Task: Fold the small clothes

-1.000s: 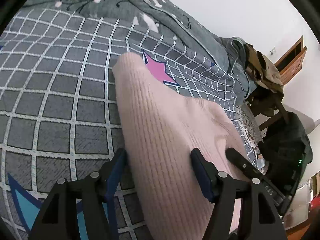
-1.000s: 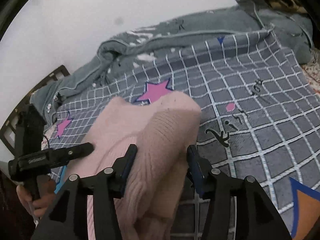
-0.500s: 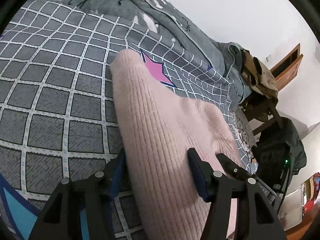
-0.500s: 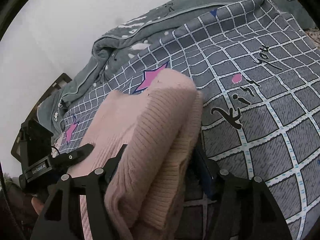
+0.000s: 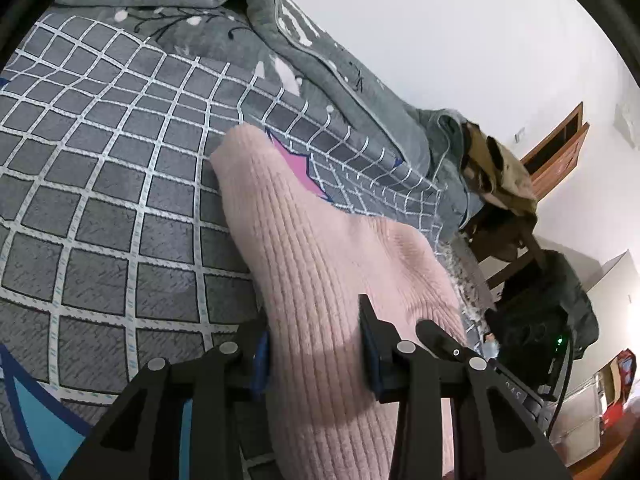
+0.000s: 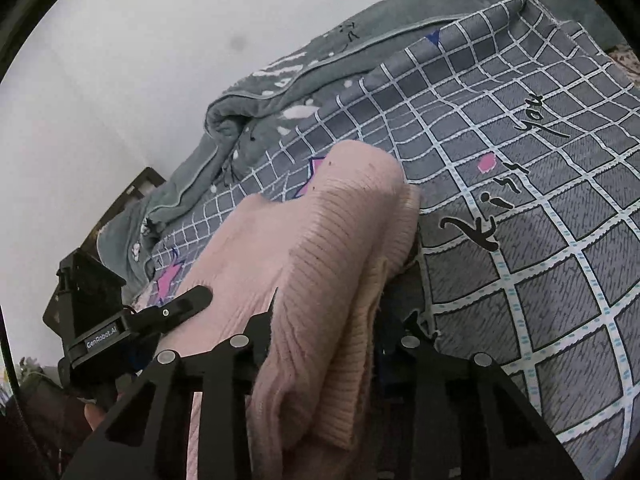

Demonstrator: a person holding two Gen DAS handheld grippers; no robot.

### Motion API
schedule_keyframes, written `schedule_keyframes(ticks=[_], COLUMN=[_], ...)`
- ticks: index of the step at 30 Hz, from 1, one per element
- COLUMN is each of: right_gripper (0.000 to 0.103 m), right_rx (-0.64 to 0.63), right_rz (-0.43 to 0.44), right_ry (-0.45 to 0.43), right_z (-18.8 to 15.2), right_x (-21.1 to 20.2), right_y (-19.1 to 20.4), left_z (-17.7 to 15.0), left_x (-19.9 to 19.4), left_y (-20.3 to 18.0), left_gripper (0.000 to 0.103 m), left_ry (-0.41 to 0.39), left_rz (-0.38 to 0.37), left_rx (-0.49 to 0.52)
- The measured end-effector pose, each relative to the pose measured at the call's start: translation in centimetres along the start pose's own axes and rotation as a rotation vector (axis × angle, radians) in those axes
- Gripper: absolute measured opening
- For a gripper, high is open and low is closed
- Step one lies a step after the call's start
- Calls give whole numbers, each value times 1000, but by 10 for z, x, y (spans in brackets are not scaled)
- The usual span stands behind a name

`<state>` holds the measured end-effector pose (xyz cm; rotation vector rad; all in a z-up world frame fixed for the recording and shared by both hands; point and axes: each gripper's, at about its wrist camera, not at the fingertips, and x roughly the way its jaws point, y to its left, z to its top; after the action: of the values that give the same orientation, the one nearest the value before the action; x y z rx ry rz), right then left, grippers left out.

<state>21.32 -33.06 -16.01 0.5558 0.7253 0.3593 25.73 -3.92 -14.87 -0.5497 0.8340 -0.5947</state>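
- A grey bedspread with a white grid, pink stars and black script (image 5: 104, 208) (image 6: 552, 208) covered the bed and bore everything else.
- A rumpled plain grey blanket with white flecks (image 5: 328, 76) (image 6: 256, 104) lay bunched along the far edge of the bedspread, against the white wall (image 5: 460, 32).
- A pale pink ribbed knit sweater (image 5: 320, 264) (image 6: 304, 264) lay on the bedspread, doubled over so that two layers showed at its edge in the right wrist view; its far end covered part of a pink star.
- A wooden chair draped with tan and dark clothing (image 5: 500, 176) stood beyond the bed's corner.
- The left black two-finger gripper (image 5: 316, 348) (image 6: 176, 312) had its jaws spread to either side of a thick band of the sweater, pressing it from both sides.
- The right black two-finger gripper (image 6: 332, 328) straddled the sweater's folded edge, with the bunched knit filling the gap between its jaws; the far finger was mostly hidden by the fabric.
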Motion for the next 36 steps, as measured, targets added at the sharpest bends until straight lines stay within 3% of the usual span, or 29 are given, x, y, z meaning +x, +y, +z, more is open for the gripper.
schedule_keyframes(ticks=[5, 10, 18, 24, 36], right_gripper=[33, 33, 33, 33, 49], right_rx=[-9, -3, -123, -137, -107], right_rz=[38, 88, 121, 77, 77], right_ry=[-6, 47, 78, 111, 107], right_z=[3, 6, 15, -2, -4], right_x=[6, 35, 76, 96, 84], right_y=[16, 35, 86, 83, 69], left_z=[7, 19, 37, 33, 29], left_x=[-19, -42, -76, -67, -65], left_y=[10, 34, 63, 66, 79], left_gripper=[36, 36, 36, 37, 51], left_ry=[-39, -80, -148, -104, -73], left_rz=[17, 38, 98, 193, 214], left_rx=[3, -29, -46, -12, -70])
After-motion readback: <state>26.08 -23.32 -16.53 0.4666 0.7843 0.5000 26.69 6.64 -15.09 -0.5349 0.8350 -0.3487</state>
